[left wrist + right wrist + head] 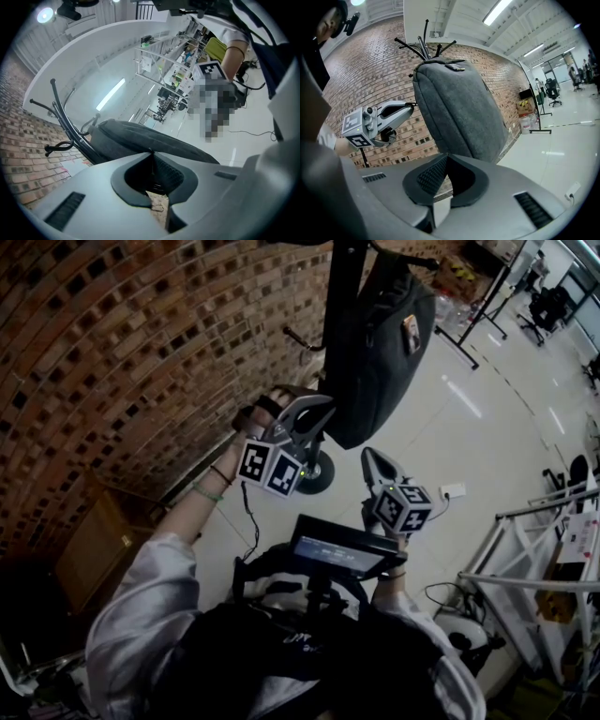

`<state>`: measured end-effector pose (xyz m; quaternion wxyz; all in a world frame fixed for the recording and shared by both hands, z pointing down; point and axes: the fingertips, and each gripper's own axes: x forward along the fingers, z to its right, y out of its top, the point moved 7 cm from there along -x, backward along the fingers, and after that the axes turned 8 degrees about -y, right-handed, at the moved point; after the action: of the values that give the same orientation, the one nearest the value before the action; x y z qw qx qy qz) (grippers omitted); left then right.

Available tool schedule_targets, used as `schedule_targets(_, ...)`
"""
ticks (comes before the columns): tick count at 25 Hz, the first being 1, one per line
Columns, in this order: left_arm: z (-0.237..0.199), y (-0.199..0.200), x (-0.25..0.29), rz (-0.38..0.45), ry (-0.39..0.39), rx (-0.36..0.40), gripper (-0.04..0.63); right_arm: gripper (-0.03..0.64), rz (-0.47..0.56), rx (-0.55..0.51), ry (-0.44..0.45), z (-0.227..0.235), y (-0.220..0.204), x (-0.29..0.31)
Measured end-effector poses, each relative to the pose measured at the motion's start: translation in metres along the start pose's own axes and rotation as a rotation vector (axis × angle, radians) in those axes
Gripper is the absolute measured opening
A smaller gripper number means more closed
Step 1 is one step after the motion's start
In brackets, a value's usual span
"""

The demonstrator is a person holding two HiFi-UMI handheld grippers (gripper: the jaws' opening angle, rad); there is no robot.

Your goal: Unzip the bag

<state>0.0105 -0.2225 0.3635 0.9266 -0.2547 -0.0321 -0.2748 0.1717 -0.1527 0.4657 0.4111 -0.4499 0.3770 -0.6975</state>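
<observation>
A dark grey bag (380, 329) hangs from a black coat stand (343, 292) in front of a brick wall. My left gripper (321, 409) is shut, its tips right at the bag's lower left side; nothing shows between them. In the left gripper view the shut tips (151, 152) meet just in front of the bag (140, 138). My right gripper (373, 457) is shut too, a little below the bag's bottom and apart from it. The right gripper view shows the bag (459, 103) above the shut tips (447, 155), with the left gripper (391, 116) beside it. No zip pull is visible.
The stand's round base (317, 474) rests on the pale floor by the brick wall (141, 334). A wooden cabinet (94, 545) stands at the left. White metal racks (539, 549) fill the right side. A white socket strip (453, 491) lies on the floor.
</observation>
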Motion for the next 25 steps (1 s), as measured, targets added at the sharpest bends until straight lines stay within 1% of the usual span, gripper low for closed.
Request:
schedule_targets(3, 0.004, -0.002, 0.001, -0.010, -0.002, 0.030, 0.018, -0.009, -0.002, 0.001, -0.003, 0.001, -0.001, 0.000)
schedule_targets(7, 0.005, -0.002, 0.002, -0.013, -0.005, 0.041, 0.018, -0.009, -0.005, 0.003, -0.003, 0.002, -0.002, 0.000)
schedule_targets(12, 0.010, -0.002, 0.003, -0.026, -0.009, 0.098, 0.018, -0.009, -0.008, 0.002, -0.001, 0.002, -0.002, 0.000)
schedule_targets(18, 0.014, -0.004, 0.005, -0.051, -0.035, 0.177, 0.018, -0.009, -0.013, 0.007, -0.002, 0.004, -0.003, 0.001)
schedule_targets(25, 0.022, -0.010, 0.008, -0.068, -0.064, 0.199, 0.018, -0.009, -0.017, 0.007, -0.003, 0.004, -0.006, 0.001)
